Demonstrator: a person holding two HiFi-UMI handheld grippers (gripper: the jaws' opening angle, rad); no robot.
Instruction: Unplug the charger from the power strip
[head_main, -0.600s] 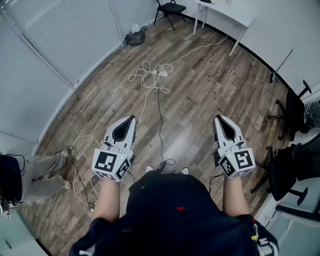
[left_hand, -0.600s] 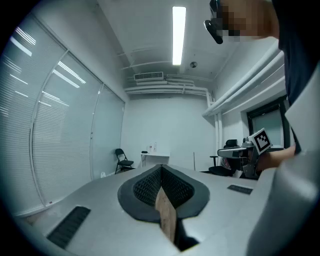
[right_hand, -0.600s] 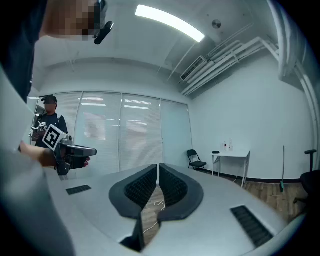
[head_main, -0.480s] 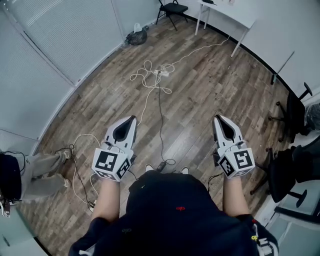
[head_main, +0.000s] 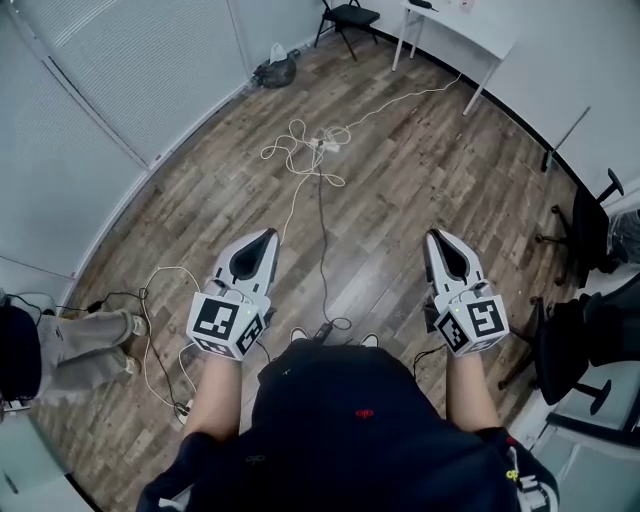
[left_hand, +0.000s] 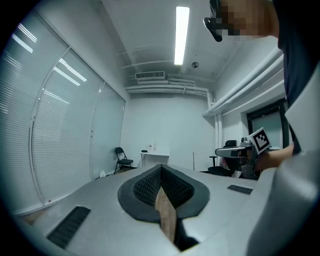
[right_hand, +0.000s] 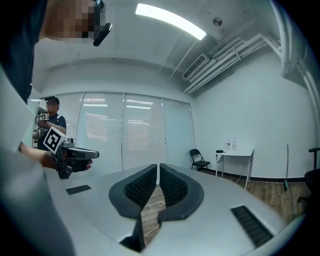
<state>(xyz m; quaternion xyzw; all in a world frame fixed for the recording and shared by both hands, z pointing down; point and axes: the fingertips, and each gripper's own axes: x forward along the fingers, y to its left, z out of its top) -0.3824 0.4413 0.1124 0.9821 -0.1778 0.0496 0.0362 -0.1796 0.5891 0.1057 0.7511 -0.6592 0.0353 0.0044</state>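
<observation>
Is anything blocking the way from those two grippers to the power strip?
Nothing visible does: only wood floor and loose cables lie between the left gripper, the right gripper and the power strip.

Head view is drifting a touch: chair (head_main: 350, 15), table (head_main: 462, 28) and cord tangle (head_main: 300, 152) are sliding slightly rightward in frame.

Left gripper (head_main: 268, 236) is easing a little up and right.

Bystander's legs (head_main: 92, 340) at the left edge are shifting. The upper leg is dropping and both are drawing closer together. A dark cable (head_main: 100, 297) just above them is coming into sight.
</observation>
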